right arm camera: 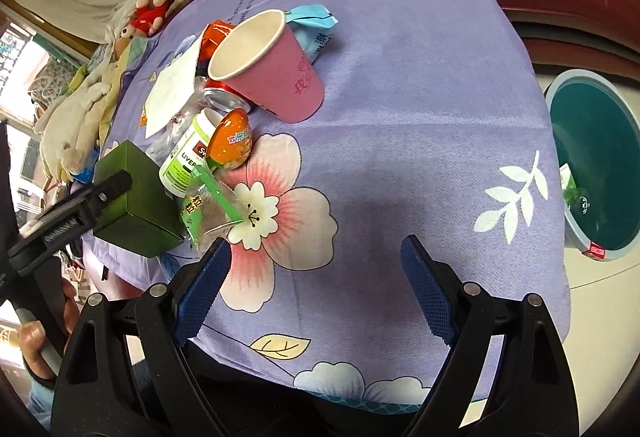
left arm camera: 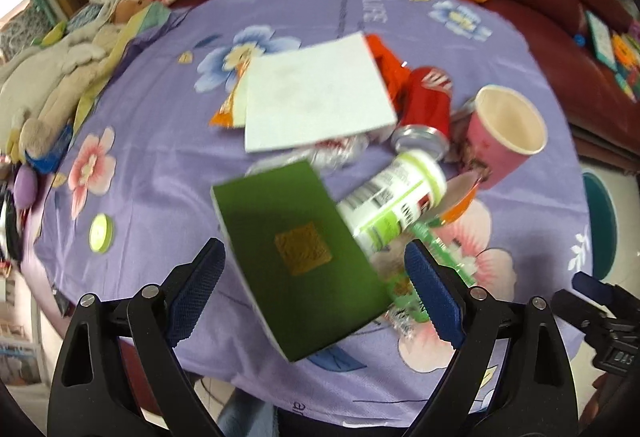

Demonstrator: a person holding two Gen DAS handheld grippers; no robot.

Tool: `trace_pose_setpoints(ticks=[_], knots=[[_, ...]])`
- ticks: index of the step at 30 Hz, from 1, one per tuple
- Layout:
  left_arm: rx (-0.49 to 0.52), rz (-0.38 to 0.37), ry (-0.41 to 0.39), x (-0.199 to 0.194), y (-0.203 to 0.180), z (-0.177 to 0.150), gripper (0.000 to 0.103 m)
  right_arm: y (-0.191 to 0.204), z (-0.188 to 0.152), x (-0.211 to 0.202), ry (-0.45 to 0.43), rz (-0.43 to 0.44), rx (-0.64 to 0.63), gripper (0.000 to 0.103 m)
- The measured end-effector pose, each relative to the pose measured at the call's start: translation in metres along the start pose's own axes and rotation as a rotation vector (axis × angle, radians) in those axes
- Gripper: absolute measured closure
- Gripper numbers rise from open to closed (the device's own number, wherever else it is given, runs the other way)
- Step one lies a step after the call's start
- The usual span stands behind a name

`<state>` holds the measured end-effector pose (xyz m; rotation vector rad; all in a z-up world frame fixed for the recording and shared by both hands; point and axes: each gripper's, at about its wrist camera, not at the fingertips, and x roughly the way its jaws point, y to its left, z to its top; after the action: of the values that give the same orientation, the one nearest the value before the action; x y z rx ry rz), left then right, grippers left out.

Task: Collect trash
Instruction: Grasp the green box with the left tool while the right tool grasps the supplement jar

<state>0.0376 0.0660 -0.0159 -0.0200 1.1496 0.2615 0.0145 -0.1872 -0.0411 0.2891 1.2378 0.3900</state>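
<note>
The left gripper (left arm camera: 314, 269) hangs over the purple floral cloth (right arm camera: 420, 85) with its blue pads spread wide. A green box (left arm camera: 300, 257) sits tilted between them, but neither pad presses on it; the right wrist view shows one of that gripper's black fingers (right arm camera: 106, 189) lying against the box's top edge. Just beyond the left gripper's right pad lies a white bottle with a green label (left arm camera: 394, 197) on its side, with a green clear wrapper (left arm camera: 436, 261) below it, close against that pad. Farther ahead of the left gripper a white paper sheet (left arm camera: 316, 93) covers part of the pile, beside a red can (left arm camera: 426, 105) and a pink paper cup (left arm camera: 506, 133) tipped over with its mouth facing the camera. The right gripper (right arm camera: 316, 289) also stands wide open with nothing between its pads, only bare cloth and a printed pink flower. The trash pile lies ahead and to the left of it, including an orange egg-shaped capsule (right arm camera: 234, 141) resting against the bottle. Off to its right, past the cloth's edge, stands a teal bin (right arm camera: 592, 165) with some litter inside.
</note>
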Motion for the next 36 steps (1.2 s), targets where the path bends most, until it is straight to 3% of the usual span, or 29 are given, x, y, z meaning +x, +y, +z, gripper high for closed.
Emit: trace_pose_setpoints(ticks=[10, 11, 12, 13, 19, 30, 32, 34, 36], knots=[[-0.088, -0.012, 0.072, 0.023, 0.036, -0.022, 0.012, 0.003, -0.003, 0.008, 0.04, 0.011, -0.019, 0.02], [-0.1, -0.026, 0.079, 0.025, 0.041, -0.025, 0.016, 0.006, -0.003, 0.009, 0.043, 0.008, -0.024, 0.02], [-0.109, -0.046, 0.082, 0.027, 0.046, -0.027, 0.034, 0.009, -0.003, 0.01, 0.045, 0.002, -0.028, 0.02], [-0.114, -0.058, 0.084, 0.027, 0.049, -0.03, 0.034, 0.011, -0.002, 0.01, 0.047, -0.002, -0.03, 0.02], [-0.11, -0.137, 0.029, 0.024, 0.061, -0.034, 0.036, 0.032, 0.006, 0.013, 0.056, -0.028, -0.027, 0.02], [-0.147, -0.322, -0.093, 0.022, 0.119, 0.005, 0.036, 0.112, 0.042, 0.023, 0.046, -0.027, -0.019, 0.021], [-0.147, -0.348, -0.102, 0.026, 0.126, 0.012, 0.036, 0.128, 0.05, 0.031, 0.046, -0.03, -0.023, 0.033], [-0.137, -0.38, -0.111, 0.028, 0.13, 0.017, 0.036, 0.139, 0.056, 0.041, 0.063, -0.022, -0.006, 0.052], [-0.123, -0.408, -0.116, 0.03, 0.132, 0.019, 0.036, 0.149, 0.062, 0.053, 0.08, -0.022, 0.006, 0.055]])
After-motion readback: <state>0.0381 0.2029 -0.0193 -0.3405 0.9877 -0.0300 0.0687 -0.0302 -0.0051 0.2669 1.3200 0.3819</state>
